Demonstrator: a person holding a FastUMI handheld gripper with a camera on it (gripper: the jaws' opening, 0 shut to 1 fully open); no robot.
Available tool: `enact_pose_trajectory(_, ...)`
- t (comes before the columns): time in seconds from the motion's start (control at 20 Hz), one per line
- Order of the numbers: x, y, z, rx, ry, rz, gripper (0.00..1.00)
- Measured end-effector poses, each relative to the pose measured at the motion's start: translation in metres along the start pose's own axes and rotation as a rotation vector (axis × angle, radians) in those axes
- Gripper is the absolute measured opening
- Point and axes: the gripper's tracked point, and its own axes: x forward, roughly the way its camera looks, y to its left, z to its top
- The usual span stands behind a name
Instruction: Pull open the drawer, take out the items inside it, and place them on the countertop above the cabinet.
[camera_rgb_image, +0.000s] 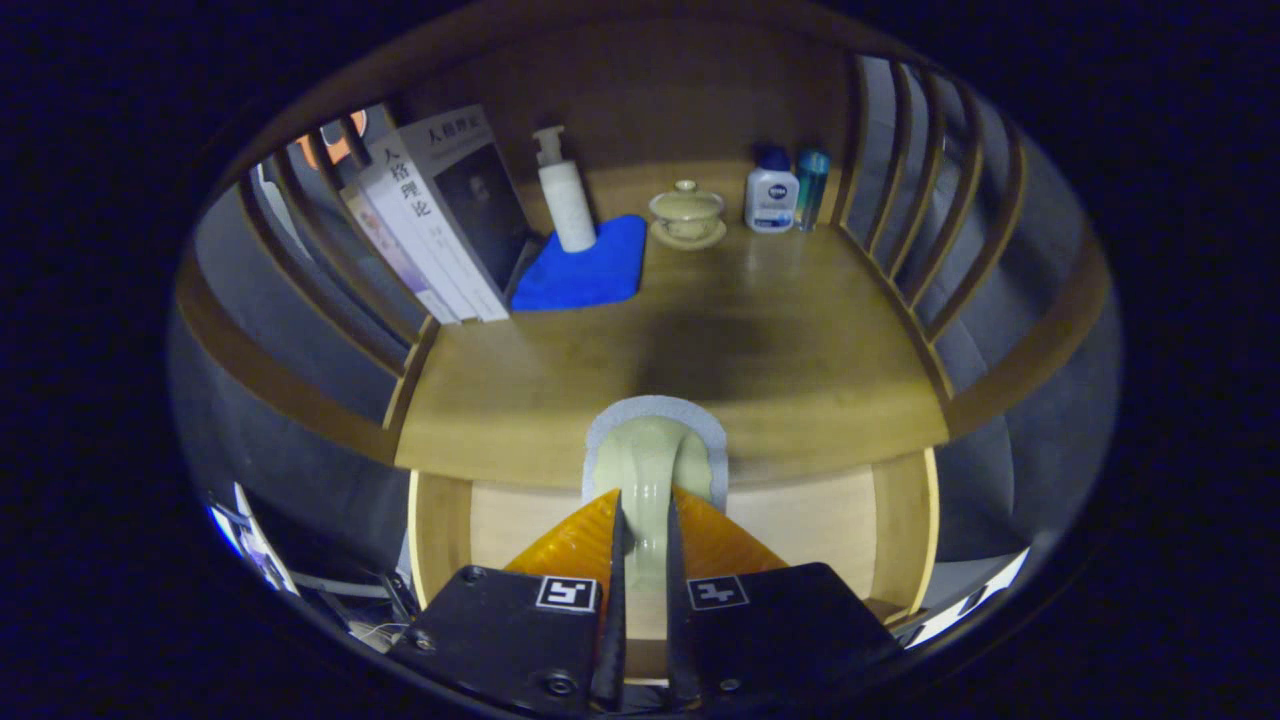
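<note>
My gripper (643, 497) is shut on a pale green item with a light grey rim (655, 440). Both fingers press on its narrow lower part. The item's rounded top reaches over the front edge of the wooden countertop (760, 350). Beneath the fingers the drawer (810, 520) stands pulled open, with its pale wooden floor bare on both sides of them. What lies directly under the gripper is hidden.
At the back of the countertop are leaning books (430, 220), a white pump bottle (565, 200) on a blue cloth (585, 270), a lidded tea bowl (687, 212), a white bottle (770, 198) and a teal bottle (812, 188). Slatted wooden rails (920, 220) close both sides.
</note>
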Motion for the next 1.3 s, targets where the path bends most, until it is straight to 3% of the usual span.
enact_pose_trajectory(0.4,0.053,-0.004,0.051,-0.027,0.067,-0.022,0.2)
enact_pose_trajectory(0.75,0.078,-0.011,0.05,-0.019,0.163,-0.024,0.22)
enact_pose_trajectory(1.0,0.079,-0.013,0.053,-0.01,0.132,-0.039,0.23)
enact_pose_trajectory(1.15,0.081,-0.017,0.056,0.032,0.097,-0.052,0.36)
enact_pose_trajectory(1.3,0.077,-0.014,0.056,0.048,0.033,-0.011,0.48)
